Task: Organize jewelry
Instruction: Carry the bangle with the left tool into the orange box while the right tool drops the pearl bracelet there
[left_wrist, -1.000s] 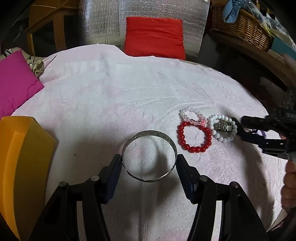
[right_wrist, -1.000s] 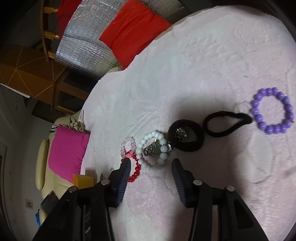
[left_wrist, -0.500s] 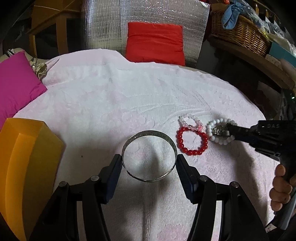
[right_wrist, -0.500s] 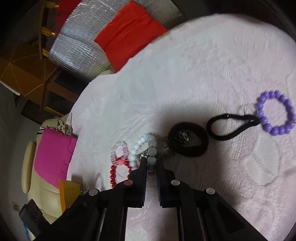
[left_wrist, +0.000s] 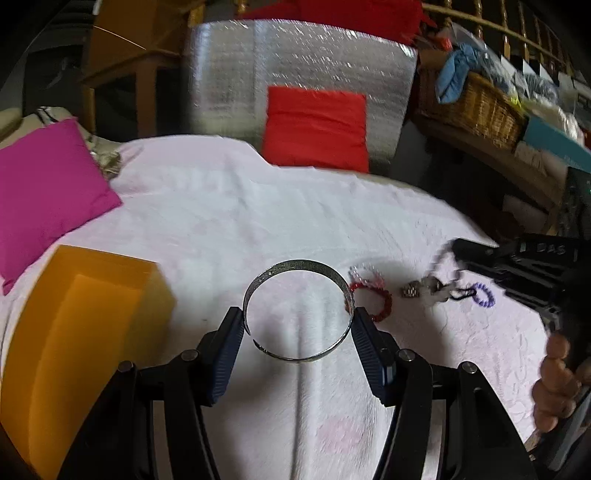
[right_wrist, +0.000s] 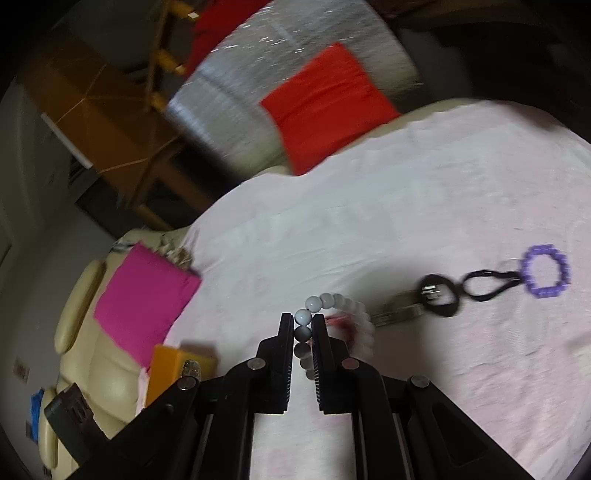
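My left gripper (left_wrist: 297, 328) is shut on a silver bangle (left_wrist: 295, 271) and holds it above the pink cloth (left_wrist: 258, 221). An orange box (left_wrist: 85, 314) stands open at its left. My right gripper (right_wrist: 303, 328) is shut on a white bead bracelet (right_wrist: 334, 301) and holds it lifted off the cloth; it also shows in the left wrist view (left_wrist: 458, 249). On the cloth lie a red bead bracelet (left_wrist: 382, 306), a metal watch (right_wrist: 400, 314), a black scrunchie (right_wrist: 439, 295), a black hair tie (right_wrist: 487, 282) and a purple bead bracelet (right_wrist: 546, 271).
A magenta cushion (left_wrist: 44, 188) lies at the far left, a red cushion (left_wrist: 317, 129) at the back against a silver foil panel (left_wrist: 295, 74). A wicker basket (left_wrist: 476, 107) sits on a shelf at the right. A cream sofa (right_wrist: 92, 350) is beyond the cloth's edge.
My right gripper closed on the white bead bracelet and lifted it off the watch. My left gripper rose with the bangle, and the orange box now shows nearer.
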